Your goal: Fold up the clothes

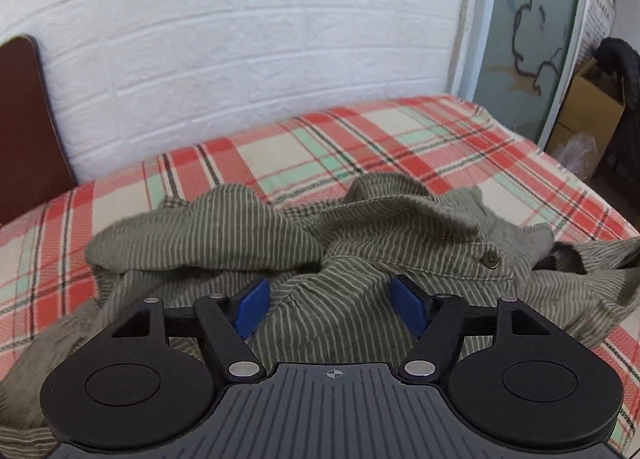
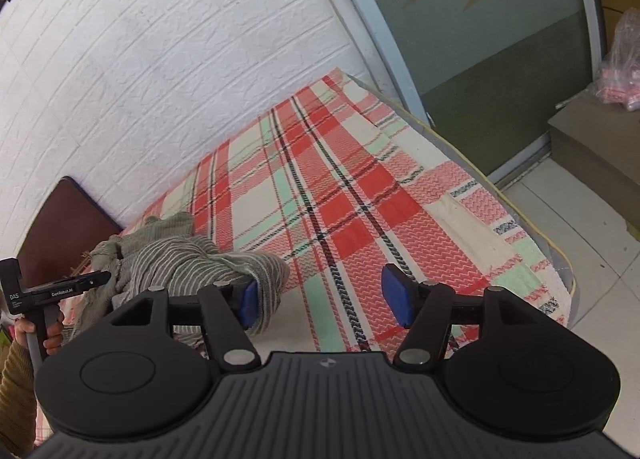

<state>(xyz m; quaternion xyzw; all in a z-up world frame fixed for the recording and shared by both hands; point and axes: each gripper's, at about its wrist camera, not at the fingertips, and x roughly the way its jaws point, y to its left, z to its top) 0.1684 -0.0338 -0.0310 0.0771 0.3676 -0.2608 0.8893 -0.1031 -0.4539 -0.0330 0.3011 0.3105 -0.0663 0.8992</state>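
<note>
An olive-grey shirt with thin white stripes (image 1: 240,235) lies crumpled on the red, cream and mint plaid sheet (image 1: 320,147); one button (image 1: 490,259) shows on its placket. My left gripper (image 1: 330,309) hovers open just over the shirt's near part, its blue pads (image 1: 252,311) apart with cloth below them, not pinched. In the right wrist view the shirt (image 2: 180,259) is bunched at the left. My right gripper (image 2: 322,301) stands open over bare sheet (image 2: 360,187), its left pad (image 2: 250,305) beside a shirt fold. A person's hand (image 2: 48,335) grips the left tool's handle.
A white brick-pattern wall (image 1: 240,39) runs behind the bed, with a dark red-brown headboard (image 1: 24,127) at the left. To the right are a frosted door with a drawn figure (image 1: 532,27), cardboard boxes (image 1: 592,99), the bed's edge (image 2: 520,215) and tiled floor (image 2: 592,251).
</note>
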